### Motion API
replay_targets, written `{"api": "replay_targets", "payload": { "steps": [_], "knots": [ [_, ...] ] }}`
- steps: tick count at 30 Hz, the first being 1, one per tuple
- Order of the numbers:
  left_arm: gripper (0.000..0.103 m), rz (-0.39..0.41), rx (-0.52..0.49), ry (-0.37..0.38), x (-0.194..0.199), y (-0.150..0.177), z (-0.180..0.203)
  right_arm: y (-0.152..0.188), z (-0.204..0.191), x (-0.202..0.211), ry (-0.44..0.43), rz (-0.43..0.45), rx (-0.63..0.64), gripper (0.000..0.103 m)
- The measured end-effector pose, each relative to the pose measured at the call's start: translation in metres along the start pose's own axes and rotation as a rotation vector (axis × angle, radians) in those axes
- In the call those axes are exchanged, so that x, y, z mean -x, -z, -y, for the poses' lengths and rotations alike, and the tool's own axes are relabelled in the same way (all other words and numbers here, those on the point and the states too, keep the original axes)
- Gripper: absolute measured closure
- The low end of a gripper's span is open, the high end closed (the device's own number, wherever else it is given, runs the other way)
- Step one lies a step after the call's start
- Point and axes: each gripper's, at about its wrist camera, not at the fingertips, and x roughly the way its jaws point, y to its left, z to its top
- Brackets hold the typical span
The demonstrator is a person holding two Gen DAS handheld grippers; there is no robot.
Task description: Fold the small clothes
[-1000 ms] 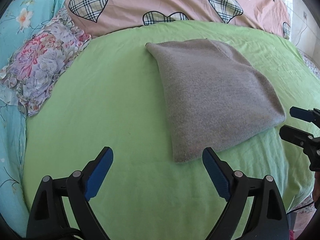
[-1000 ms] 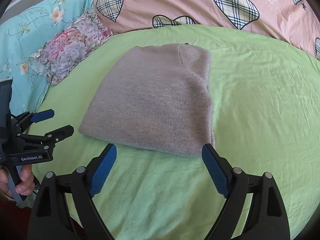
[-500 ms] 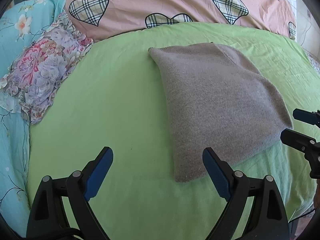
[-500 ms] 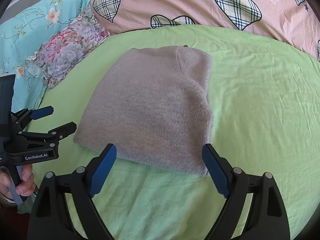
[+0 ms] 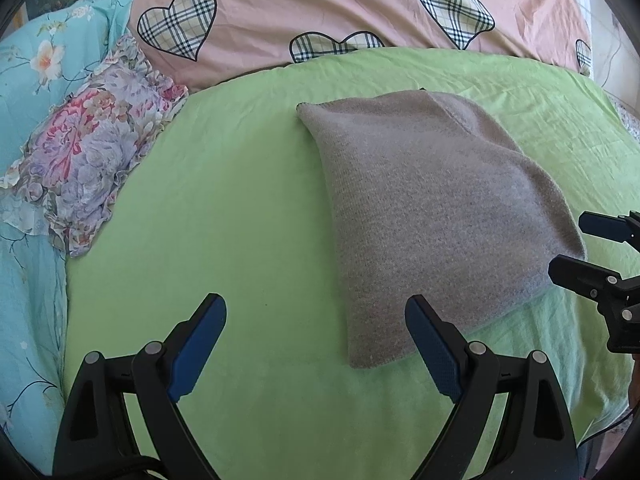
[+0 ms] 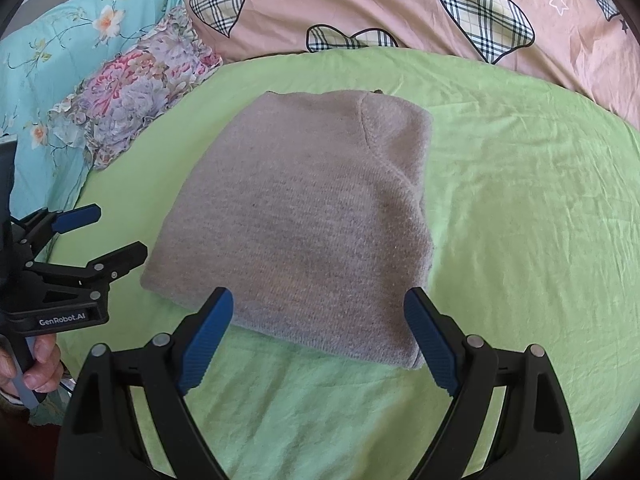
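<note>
Grey knit garment (image 6: pixel 304 220) lies folded on green sheet (image 6: pixel 520 208) — between both grippers (image 5: pixel 316 344) (image 6: pixel 320 336), spread, empty.

Bed covered by a creased green sheet (image 5: pixel 240 208). Beyond it, a pink quilt (image 5: pixel 320 4) with plaid hearts. Left of the sheet, a floral ruffled pillow (image 5: pixel 88 160) on turquoise flowered bedding (image 5: pixel 28 264). Bright daylight, pale wall (image 5: pixel 616 60) far right.

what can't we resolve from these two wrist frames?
- Folded grey knit garment: both views show only its top; layers beneath are hidden, so garment type is unclear.
- Small dark bit at its far edge: too small to identify.
- Right gripper in left wrist view: body cut off by the frame edge.
- Green bedsheet under the garment: covered.
</note>
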Motion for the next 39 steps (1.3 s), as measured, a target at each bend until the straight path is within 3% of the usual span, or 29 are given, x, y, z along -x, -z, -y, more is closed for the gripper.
{"api": "replay_targets", "payload": {
  "steps": [39],
  "knots": [
    [0.011, 0.007, 0.033, 0.024, 0.002, 0.002, -0.015, -0.004, -0.003, -0.006, -0.001, 0.006, -0.007, 0.015]
  ]
}}
